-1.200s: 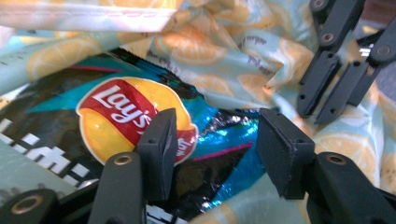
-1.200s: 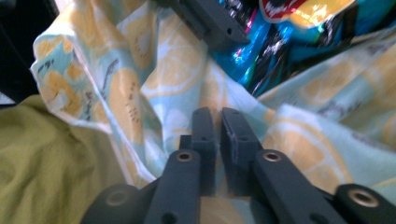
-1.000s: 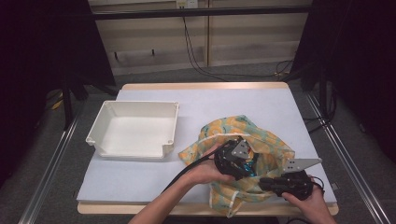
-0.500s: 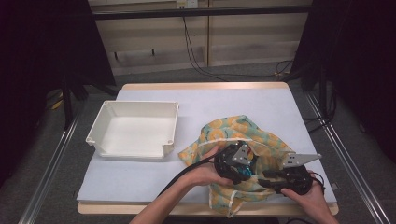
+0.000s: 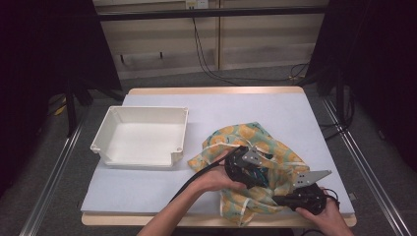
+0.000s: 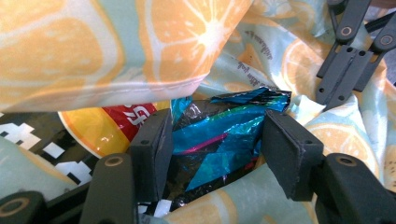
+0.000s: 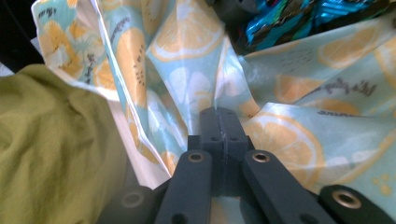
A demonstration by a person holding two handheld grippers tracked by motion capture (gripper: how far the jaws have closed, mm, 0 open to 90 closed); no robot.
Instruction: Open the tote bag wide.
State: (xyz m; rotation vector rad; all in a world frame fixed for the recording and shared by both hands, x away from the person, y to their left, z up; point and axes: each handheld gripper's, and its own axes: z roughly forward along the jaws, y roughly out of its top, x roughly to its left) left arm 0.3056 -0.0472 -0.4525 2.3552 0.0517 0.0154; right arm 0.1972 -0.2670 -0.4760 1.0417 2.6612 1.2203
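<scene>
A: Two grippers were at work low and right of centre in the high view. The left gripper (image 5: 246,164) sat on the lemon-print bag (image 5: 255,142), the right gripper (image 5: 290,199) at the bag's near edge toward the lower right. The white tray (image 5: 142,135) stood apart at centre left on the table (image 5: 246,105).

B: Jaw state from up there?

A: Couldn't tell; hands and fabric covered the tips.

B: Left gripper view, then.

A: The left gripper (image 6: 217,144) had its jaws spread, one on each side of a crinkled blue foil packet (image 6: 219,135) at lower centre, inside the bag's (image 6: 140,42) mouth. The pads stood close beside the foil, not yet pressing it, by my reading. A red-and-yellow packet (image 6: 107,126) lay at the left, under the fabric fold. The other gripper's arms showed at upper right.

B: So the bag was held open for the reach?

A: Likely. In the right gripper view the right gripper (image 7: 219,135) was pressed together at lower centre, pinching a fold of the bag (image 7: 289,140), having just closed on it. That anchored the cloth, I judged, so the packet (image 7: 280,21), at the top edge, could be drawn out. An olive sleeve (image 7: 51,140) lay at the left.
</scene>
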